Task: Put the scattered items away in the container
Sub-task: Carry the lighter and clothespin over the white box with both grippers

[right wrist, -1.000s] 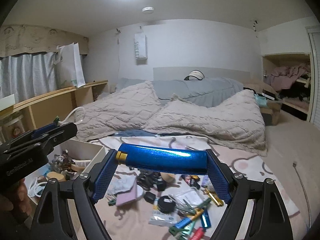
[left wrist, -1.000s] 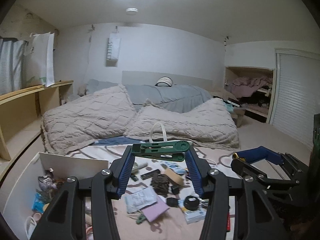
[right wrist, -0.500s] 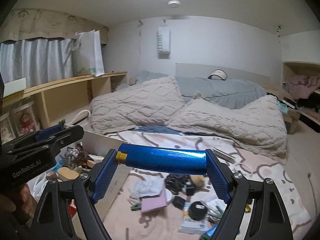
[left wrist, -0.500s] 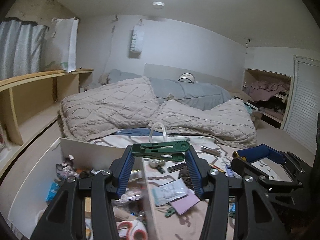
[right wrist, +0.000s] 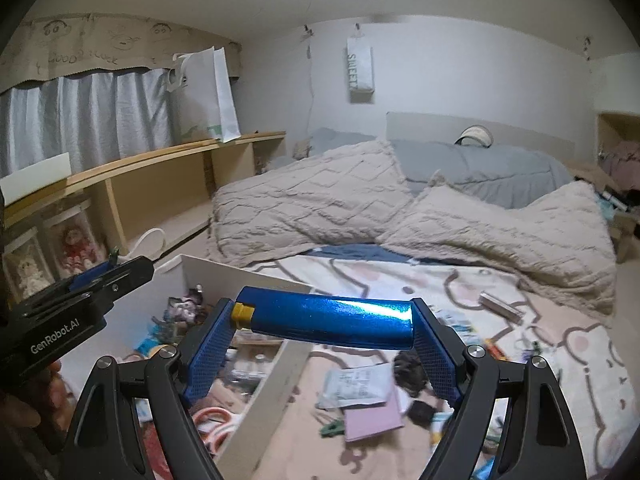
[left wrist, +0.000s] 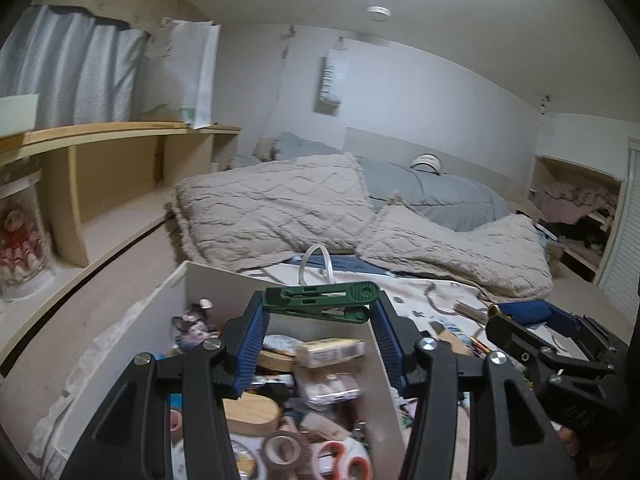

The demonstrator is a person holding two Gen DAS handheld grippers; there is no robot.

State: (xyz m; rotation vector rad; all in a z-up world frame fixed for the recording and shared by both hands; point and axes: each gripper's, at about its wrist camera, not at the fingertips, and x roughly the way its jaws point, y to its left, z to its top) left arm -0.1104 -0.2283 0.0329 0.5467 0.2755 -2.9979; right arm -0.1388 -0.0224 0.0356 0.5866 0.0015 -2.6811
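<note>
Bedroom, rumpled bed (left wrist: 360, 216) behind. My left gripper (left wrist: 320, 306) jaws clamp green tool (left wrist: 322, 300) frame center, over white container (left wrist: 160, 320). Right gripper (right wrist: 324, 320) jaws clamp blue cylinder (right wrist: 332, 322) above container's right wall.

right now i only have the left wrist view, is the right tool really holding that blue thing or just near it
Observer: Holding it. The right tool is shut on the blue tube, which lies crosswise with one pad at each end.
Operator: is it over the box
Observer: Partly, as the right wrist view shows it. The tube's gold-capped end is above the inside of the white box, and its other end is above the bedspread.
Operator: what's on the bed close to the box
Observer: A pink notebook partly under a white packet, and a small green clip beside the notebook.
</note>
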